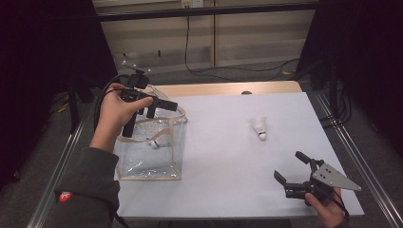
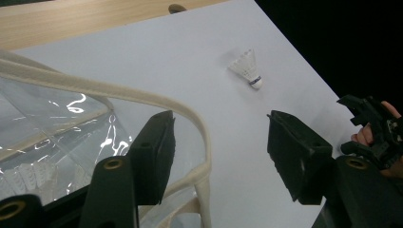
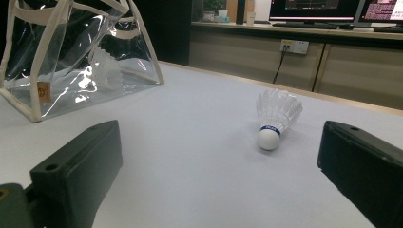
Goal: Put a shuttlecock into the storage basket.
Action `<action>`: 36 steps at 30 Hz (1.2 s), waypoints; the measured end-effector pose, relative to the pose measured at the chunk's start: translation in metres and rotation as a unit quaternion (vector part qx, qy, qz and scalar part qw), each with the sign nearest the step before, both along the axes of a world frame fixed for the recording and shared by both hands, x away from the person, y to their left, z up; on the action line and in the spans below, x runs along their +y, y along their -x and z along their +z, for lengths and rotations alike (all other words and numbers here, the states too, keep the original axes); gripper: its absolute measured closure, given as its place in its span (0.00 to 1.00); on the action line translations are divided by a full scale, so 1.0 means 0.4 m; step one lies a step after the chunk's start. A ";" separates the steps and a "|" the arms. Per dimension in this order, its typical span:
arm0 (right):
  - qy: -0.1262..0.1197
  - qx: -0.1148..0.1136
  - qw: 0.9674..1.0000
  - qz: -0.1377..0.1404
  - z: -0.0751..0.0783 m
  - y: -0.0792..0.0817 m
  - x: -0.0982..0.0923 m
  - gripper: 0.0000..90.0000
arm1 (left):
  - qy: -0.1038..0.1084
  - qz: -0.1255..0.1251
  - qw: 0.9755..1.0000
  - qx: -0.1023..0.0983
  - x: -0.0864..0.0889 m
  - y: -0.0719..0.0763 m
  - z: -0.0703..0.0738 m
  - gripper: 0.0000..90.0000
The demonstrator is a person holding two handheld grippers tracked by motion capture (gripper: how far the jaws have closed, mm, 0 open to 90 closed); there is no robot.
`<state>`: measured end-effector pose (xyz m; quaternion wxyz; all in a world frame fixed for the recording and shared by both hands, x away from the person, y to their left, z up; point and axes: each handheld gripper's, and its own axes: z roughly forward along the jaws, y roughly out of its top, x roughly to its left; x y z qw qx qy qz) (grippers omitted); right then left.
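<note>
A clear plastic bag [image 1: 149,159] with cream trim stands at the table's left; a white shuttlecock [image 1: 154,142] lies inside it. My left gripper [image 1: 161,108] hovers over the bag's top rim. In the left gripper view [image 2: 221,152] its jaws stand apart, and the cream strap [image 2: 190,118] curves between them close to the left jaw, unpinched. A second shuttlecock [image 1: 259,127] lies on the white tabletop at the right, cork toward me. My right gripper [image 1: 291,166] rests low near the front right, open, with that shuttlecock [image 3: 275,116] ahead between its jaws' line and untouched.
The white board [image 1: 228,156] covers a wooden table whose far edge [image 1: 223,88] shows bare wood. Metal rails [image 1: 354,156] run along both sides. Cables [image 1: 228,71] lie on the floor beyond. The stretch between bag and shuttlecock is bare.
</note>
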<state>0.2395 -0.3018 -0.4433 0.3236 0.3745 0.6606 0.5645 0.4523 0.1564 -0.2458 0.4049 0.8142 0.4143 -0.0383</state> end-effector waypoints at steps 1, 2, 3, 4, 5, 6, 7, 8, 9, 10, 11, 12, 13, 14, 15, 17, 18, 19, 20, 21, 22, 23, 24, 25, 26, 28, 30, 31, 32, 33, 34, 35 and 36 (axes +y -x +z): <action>-0.001 0.000 1.000 0.000 0.000 0.000 0.000 0.01 | -0.001 -0.001 1.000 0.000 -0.001 0.000 0.000 0.46; -0.001 0.000 1.000 0.000 -0.001 0.000 0.000 0.01 | 0.000 -0.003 1.000 0.001 -0.003 0.001 0.000 0.46; -0.002 0.001 1.000 -0.001 -0.001 -0.001 0.000 0.01 | -0.001 -0.004 1.000 0.001 -0.005 0.002 0.000 0.46; -0.001 0.002 1.000 0.000 -0.001 -0.001 -0.001 0.01 | 0.001 -0.005 1.000 0.003 -0.009 0.002 0.000 0.45; -0.001 0.001 1.000 -0.001 -0.002 -0.001 -0.002 0.01 | 0.000 -0.007 1.000 0.003 -0.012 0.002 -0.001 0.44; 0.000 0.002 1.000 -0.001 -0.002 0.000 -0.003 0.01 | -0.001 -0.010 1.000 0.003 -0.016 0.002 0.000 0.43; -0.001 0.001 1.000 -0.002 -0.002 0.001 -0.004 0.01 | 0.000 -0.011 1.000 0.003 -0.021 0.002 0.000 0.42; -0.002 0.002 1.000 -0.005 -0.002 0.003 -0.006 0.01 | 0.002 -0.014 1.000 0.006 -0.026 0.002 0.000 0.42; -0.002 0.001 1.000 -0.005 -0.002 0.004 -0.008 0.01 | 0.001 -0.017 1.000 0.005 -0.031 0.001 0.000 0.41; -0.004 0.003 1.000 -0.009 -0.001 0.006 -0.010 0.01 | 0.002 -0.018 1.000 0.004 -0.035 0.001 0.000 0.40; -0.003 0.001 1.000 -0.010 -0.001 0.007 -0.011 0.01 | 0.005 -0.020 1.000 0.006 -0.040 0.002 -0.001 0.39; -0.002 0.001 1.000 -0.009 0.000 0.008 -0.013 0.01 | 0.005 -0.024 1.000 0.008 -0.045 0.002 -0.002 0.38; -0.001 0.000 1.000 -0.010 0.000 0.008 -0.013 0.01 | 0.004 -0.026 1.000 0.009 -0.050 0.003 -0.002 0.36; -0.002 0.001 1.000 -0.010 -0.001 0.009 -0.013 0.01 | 0.004 -0.027 1.000 0.007 -0.055 0.004 -0.002 0.34; -0.001 0.001 1.000 -0.011 -0.001 0.009 -0.013 0.01 | 0.007 -0.028 1.000 0.005 -0.060 0.005 -0.002 0.33; -0.005 0.002 1.000 -0.014 -0.001 0.008 -0.013 0.01 | 0.010 -0.030 0.999 0.006 -0.068 0.006 0.000 0.30; -0.002 0.003 1.000 -0.010 -0.002 0.008 -0.014 0.01 | 0.008 -0.032 0.999 0.004 -0.071 0.006 0.001 0.30; -0.002 0.003 1.000 -0.011 -0.002 0.007 -0.015 0.01 | 0.010 -0.034 0.999 0.004 -0.074 0.007 0.002 0.29; -0.002 0.003 1.000 -0.011 -0.002 0.006 -0.015 0.01 | 0.011 -0.036 0.999 0.004 -0.077 0.007 0.003 0.28; -0.003 0.003 1.000 -0.012 -0.002 0.005 -0.015 0.01 | 0.012 -0.037 0.999 0.003 -0.080 0.008 0.005 0.28; -0.002 0.003 1.000 -0.011 -0.002 0.004 -0.015 0.01 | 0.012 -0.037 0.999 0.001 -0.082 0.009 0.005 0.27; 0.001 0.003 1.000 -0.011 -0.002 0.003 -0.015 0.01 | 0.013 -0.040 0.999 0.002 -0.084 0.011 0.005 0.26; 0.002 0.004 1.000 -0.011 -0.003 0.003 -0.014 0.01 | 0.014 -0.041 0.999 0.004 -0.086 0.013 0.005 0.26; 0.001 0.004 1.000 -0.009 -0.003 0.002 -0.013 0.01 | 0.011 -0.041 0.999 0.003 -0.087 0.013 0.004 0.26; 0.002 0.004 1.000 -0.008 -0.003 0.002 -0.011 0.01 | 0.014 -0.041 0.999 0.003 -0.088 0.015 0.003 0.25; 0.001 0.003 1.000 -0.007 -0.001 0.000 -0.008 0.01 | 0.012 -0.043 0.999 0.003 -0.093 0.016 0.002 0.25; 0.000 0.003 1.000 -0.005 -0.001 -0.004 -0.002 0.01 | 0.015 -0.047 0.999 0.002 -0.099 0.020 0.001 0.24; 0.001 0.004 1.000 -0.003 -0.001 -0.005 0.001 0.01 | 0.018 -0.048 0.999 0.004 -0.104 0.022 0.001 0.24; 0.001 0.004 1.000 -0.001 -0.001 -0.007 0.005 0.01 | 0.017 -0.049 0.999 0.005 -0.108 0.023 0.001 0.24; 0.000 0.003 1.000 0.002 -0.001 -0.010 0.007 0.01 | 0.019 -0.051 0.999 0.004 -0.113 0.023 0.000 0.24; 0.000 0.005 1.000 0.001 -0.001 -0.011 0.009 0.01 | 0.020 -0.050 0.999 0.003 -0.117 0.024 -0.001 0.24; 0.000 0.004 1.000 0.003 -0.002 -0.013 0.011 0.01 | 0.021 -0.053 0.998 0.004 -0.122 0.025 0.000 0.23; -0.002 0.004 1.000 0.003 -0.001 -0.013 0.013 0.01 | 0.023 -0.053 0.998 0.005 -0.128 0.027 0.000 0.23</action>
